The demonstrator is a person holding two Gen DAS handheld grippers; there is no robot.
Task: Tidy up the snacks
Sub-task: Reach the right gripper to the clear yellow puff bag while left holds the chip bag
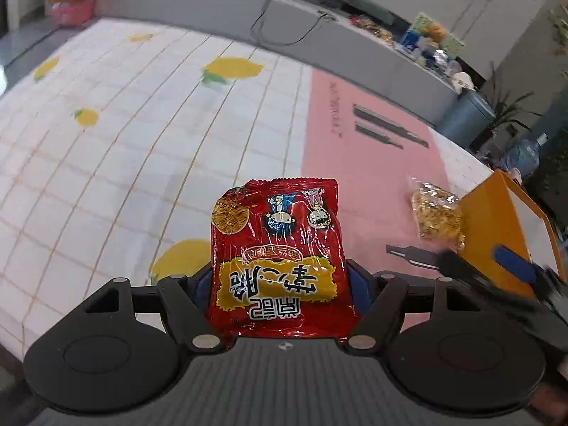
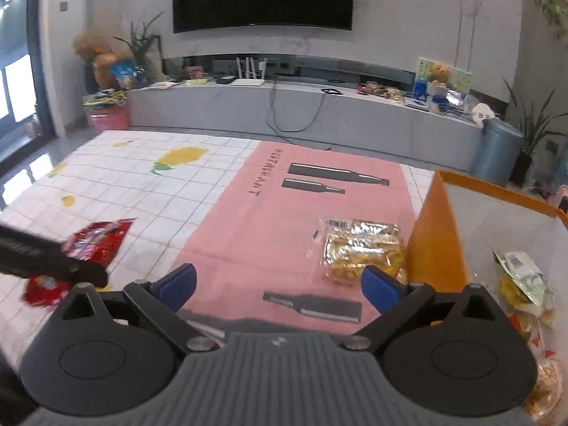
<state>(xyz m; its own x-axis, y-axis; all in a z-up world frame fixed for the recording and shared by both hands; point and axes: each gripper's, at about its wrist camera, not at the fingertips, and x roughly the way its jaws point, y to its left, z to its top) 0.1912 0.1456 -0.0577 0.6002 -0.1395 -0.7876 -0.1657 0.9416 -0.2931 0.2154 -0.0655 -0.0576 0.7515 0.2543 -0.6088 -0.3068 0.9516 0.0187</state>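
A: The left tongs [image 1: 280, 284] clamp the red noodle packet [image 1: 278, 266] by its lower half, lifted over the desk [image 1: 106, 163]. Crinkly, light, slippery film; brittle inside, I'd judge.

B: The right tongs [image 2: 278, 284] are apart, empty. Beyond lies the clear gold snack bag [image 2: 362, 248], soft, beside the stiff orange box [image 2: 436, 241].

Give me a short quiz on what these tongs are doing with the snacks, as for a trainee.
1. True or false: the left tongs grip the red snack packet.
2. What lies on the pink mat beside the orange box? A) a clear bag of yellow snacks B) a bottle C) a cup
3. Fill in: the right tongs are ___ and hold nothing.

Key: 1 true; 2 A, the clear bag of yellow snacks; 3 open.
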